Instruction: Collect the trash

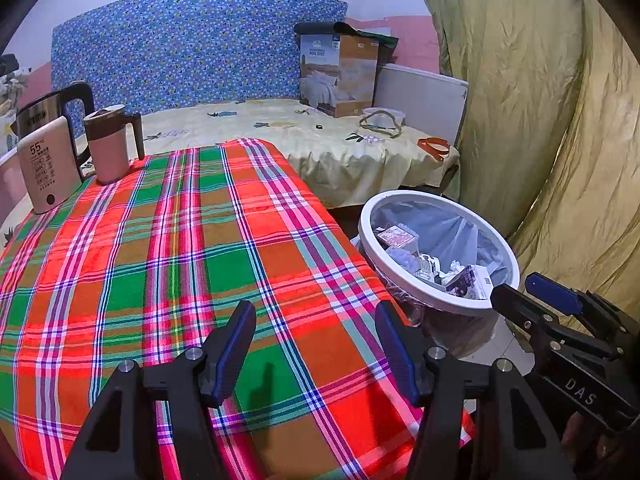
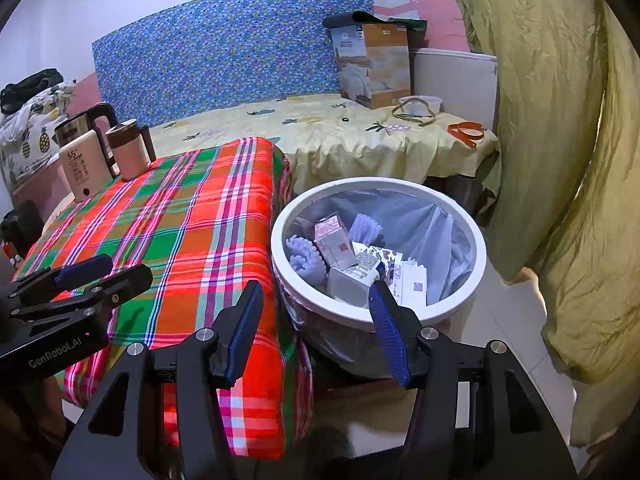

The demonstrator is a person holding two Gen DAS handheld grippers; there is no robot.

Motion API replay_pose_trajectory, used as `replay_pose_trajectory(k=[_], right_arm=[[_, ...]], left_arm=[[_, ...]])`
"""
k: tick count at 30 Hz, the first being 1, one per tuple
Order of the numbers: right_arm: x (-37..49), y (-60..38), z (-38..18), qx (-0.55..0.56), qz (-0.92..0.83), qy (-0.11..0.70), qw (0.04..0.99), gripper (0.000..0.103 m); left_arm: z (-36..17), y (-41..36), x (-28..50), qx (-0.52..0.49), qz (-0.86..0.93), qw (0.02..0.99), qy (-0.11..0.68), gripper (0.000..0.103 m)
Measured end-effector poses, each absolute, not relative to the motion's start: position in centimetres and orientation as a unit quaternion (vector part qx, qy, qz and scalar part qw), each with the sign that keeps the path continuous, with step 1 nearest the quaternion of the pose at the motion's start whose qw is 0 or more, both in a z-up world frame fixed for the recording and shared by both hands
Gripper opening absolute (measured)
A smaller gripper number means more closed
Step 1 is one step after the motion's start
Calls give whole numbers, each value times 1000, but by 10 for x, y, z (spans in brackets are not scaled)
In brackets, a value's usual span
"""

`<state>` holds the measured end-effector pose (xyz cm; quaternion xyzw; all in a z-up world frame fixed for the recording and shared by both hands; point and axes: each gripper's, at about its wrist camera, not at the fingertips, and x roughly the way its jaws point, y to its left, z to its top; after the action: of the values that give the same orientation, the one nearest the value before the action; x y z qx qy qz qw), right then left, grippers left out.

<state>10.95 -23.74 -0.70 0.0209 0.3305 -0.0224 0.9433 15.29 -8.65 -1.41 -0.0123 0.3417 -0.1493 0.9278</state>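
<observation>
We see the left wrist view from low over the plaid tablecloth (image 1: 168,264), facing the bed (image 1: 280,128), with the bin (image 1: 400,292) right of the cloth. The right wrist view sits right of the cloth's near corner (image 2: 256,360), close above the bin (image 2: 400,320), facing likewise. Both share cloth, bin, bed and kettle (image 1: 48,160).

bed (image 1: 280,128) yellow sheet | blue headboard (image 1: 192,44) | olive curtain (image 1: 540,100)
</observation>
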Motion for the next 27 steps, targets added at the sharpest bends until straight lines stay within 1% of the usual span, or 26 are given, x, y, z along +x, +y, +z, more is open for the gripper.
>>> replay_pose_trajectory(k=[27], right_arm=[[110, -236, -4, 20, -22, 328, 944, 57]], left_arm=[[-13, -87, 150, -11, -144, 930, 339, 62]])
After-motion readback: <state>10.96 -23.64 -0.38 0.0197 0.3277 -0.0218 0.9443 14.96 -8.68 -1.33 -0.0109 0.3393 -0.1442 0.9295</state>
